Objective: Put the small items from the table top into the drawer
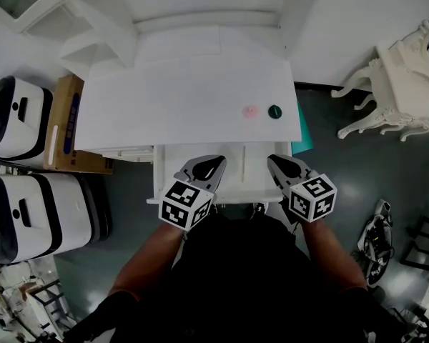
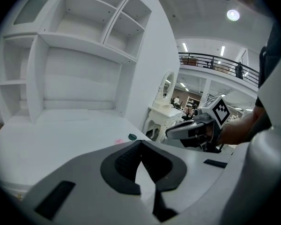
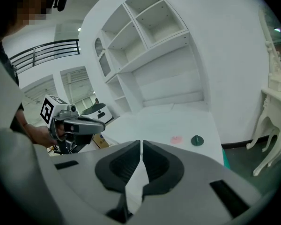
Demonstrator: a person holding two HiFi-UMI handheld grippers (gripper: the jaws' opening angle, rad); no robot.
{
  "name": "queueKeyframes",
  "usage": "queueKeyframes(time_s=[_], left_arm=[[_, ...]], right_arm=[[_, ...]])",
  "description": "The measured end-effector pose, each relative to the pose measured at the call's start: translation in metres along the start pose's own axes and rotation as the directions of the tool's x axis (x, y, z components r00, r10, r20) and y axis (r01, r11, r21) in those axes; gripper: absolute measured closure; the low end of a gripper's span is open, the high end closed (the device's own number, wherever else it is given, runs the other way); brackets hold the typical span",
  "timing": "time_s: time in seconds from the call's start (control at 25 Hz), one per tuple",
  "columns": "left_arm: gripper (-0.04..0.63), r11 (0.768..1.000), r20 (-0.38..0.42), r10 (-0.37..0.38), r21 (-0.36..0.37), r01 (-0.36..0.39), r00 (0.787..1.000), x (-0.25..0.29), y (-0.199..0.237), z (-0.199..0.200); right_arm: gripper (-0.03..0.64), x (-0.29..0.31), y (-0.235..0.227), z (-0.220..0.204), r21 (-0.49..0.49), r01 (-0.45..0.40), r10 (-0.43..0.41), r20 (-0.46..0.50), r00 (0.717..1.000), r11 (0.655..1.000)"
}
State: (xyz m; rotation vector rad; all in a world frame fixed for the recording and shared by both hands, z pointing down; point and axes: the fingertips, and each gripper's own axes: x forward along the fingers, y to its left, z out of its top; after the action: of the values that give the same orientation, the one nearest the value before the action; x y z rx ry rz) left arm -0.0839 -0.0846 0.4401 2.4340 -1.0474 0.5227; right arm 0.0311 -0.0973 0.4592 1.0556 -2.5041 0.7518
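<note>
Two small items lie on the white table top (image 1: 171,98) near its right front corner: a pink piece (image 1: 250,111) and a dark green round piece (image 1: 274,111). The left gripper view shows the pink piece (image 2: 118,140) and the green piece (image 2: 132,136) beyond the jaws. They appear again in the right gripper view, pink piece (image 3: 176,139) and green piece (image 3: 197,140). The drawer (image 1: 232,164) stands pulled out under the front edge. My left gripper (image 1: 218,161) (image 2: 141,141) and right gripper (image 1: 274,161) (image 3: 141,142) hover over it, both shut and holding nothing.
A white hutch with open shelves (image 1: 200,6) rises at the back of the desk. Two white-and-black machines (image 1: 14,116) and a cardboard box (image 1: 68,123) stand on the left. An ornate white table (image 1: 400,77) stands on the right, with dark gear (image 1: 375,238) on the floor.
</note>
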Motion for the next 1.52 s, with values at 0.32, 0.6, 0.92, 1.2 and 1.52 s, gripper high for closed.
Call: queueKeyframes(time_s=[0.32,0.6,0.92,1.2,1.52], left_arm=[[0.592,1.0,-0.011,0.007,0.01,-0.007,1.0,0.001,-0.002,-0.001],[0.592,1.0,-0.038,-0.005,0.019,0.006,0.999,0.004,-0.008,-0.007],[0.592,1.0,-0.01,0.012,-0.02,-0.012,1.0,0.005,0.0,-0.002],[0.592,0.999,-0.016,0.034,-0.028,-0.034,0.999,0.009,0.006,-0.003],[0.592,0.997,-0.04,0.049,-0.053,-0.051,0.998,0.012,0.018,-0.009]], right_arm=[[0.581,-0.002,-0.001,-0.002,0.013,0.002,-0.002,0.003,1.0,1.0],[0.581,-0.003,0.001,-0.004,0.008,-0.011,0.011,-0.001,1.0,1.0],[0.581,0.004,0.0,-0.008,0.007,-0.016,0.016,-0.013,1.0,1.0],[0.581,0.007,-0.004,-0.009,-0.004,-0.009,0.009,-0.023,1.0,1.0],[0.581,0.031,-0.023,-0.01,-0.062,0.038,-0.04,-0.046,0.998,0.997]])
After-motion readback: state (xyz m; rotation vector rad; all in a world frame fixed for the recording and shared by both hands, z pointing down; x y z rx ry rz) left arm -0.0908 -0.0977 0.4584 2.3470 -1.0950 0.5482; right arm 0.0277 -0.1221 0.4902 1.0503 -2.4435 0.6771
